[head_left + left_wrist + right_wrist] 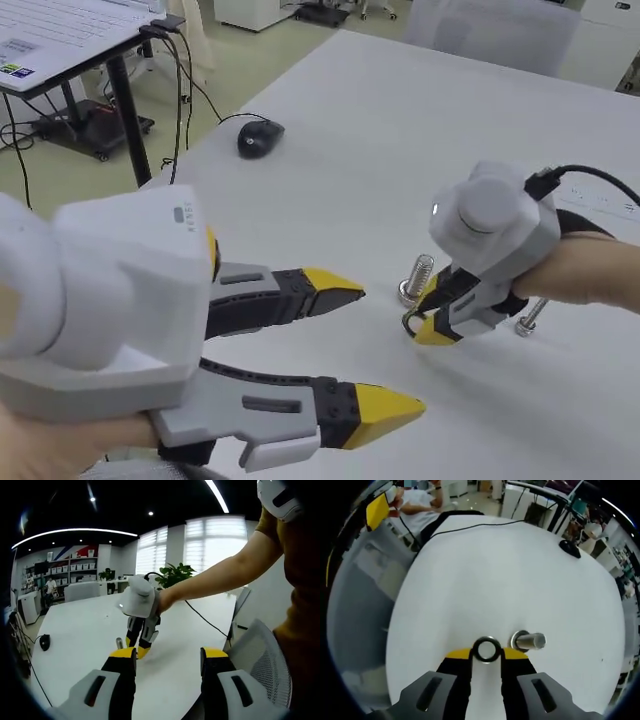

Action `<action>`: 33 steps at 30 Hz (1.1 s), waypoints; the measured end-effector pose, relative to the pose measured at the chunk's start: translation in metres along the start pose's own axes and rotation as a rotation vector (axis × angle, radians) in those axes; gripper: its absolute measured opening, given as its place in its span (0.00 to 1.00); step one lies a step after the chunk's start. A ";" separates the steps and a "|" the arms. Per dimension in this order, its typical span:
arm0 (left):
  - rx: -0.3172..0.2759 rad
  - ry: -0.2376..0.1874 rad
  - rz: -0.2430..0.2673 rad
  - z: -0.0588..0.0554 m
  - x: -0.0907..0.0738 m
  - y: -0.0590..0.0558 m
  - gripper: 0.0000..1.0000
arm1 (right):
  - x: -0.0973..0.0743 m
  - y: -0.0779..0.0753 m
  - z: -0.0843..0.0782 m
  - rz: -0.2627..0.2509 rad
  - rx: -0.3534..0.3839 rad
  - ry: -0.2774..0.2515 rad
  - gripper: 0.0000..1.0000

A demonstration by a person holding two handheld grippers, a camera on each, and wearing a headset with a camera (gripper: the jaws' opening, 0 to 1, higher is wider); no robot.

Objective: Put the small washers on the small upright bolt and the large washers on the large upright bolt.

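White table (400, 120) bears two bolts (419, 277); right tongs (486, 655) grip one washer (486, 638)

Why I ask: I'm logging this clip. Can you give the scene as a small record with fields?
left claw: open, nothing in it
right claw: shut on a washer, low over the table
large bolt: upright, right beside the held washer
small bolt: on the table, on the other side of the right claw
washer status: not yet on a bolt
mouse: near the table's far edge
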State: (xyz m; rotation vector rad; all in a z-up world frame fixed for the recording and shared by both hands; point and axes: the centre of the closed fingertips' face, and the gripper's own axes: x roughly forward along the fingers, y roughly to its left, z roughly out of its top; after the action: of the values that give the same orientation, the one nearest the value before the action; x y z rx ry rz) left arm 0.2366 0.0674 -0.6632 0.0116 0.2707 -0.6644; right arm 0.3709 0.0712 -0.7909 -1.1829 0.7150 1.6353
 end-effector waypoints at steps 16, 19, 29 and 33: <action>0.001 -0.005 -0.005 0.001 0.005 0.001 0.50 | -0.037 -0.040 0.019 -0.094 -0.059 0.011 0.21; 0.000 -0.005 -0.004 0.001 0.005 0.001 0.50 | -0.033 -0.044 0.022 -0.094 -0.065 0.015 0.21; -0.010 -0.012 0.004 0.001 0.004 0.003 0.50 | -0.016 -0.048 0.017 -0.070 -0.081 0.056 0.21; -0.010 -0.009 0.004 0.000 0.004 0.004 0.50 | -0.007 -0.051 0.012 -0.059 -0.094 0.077 0.22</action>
State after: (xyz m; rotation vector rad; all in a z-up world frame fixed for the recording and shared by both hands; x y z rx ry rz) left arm 0.2426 0.0683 -0.6644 -0.0007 0.2652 -0.6590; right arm 0.4143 0.0979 -0.7758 -1.3286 0.6509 1.5959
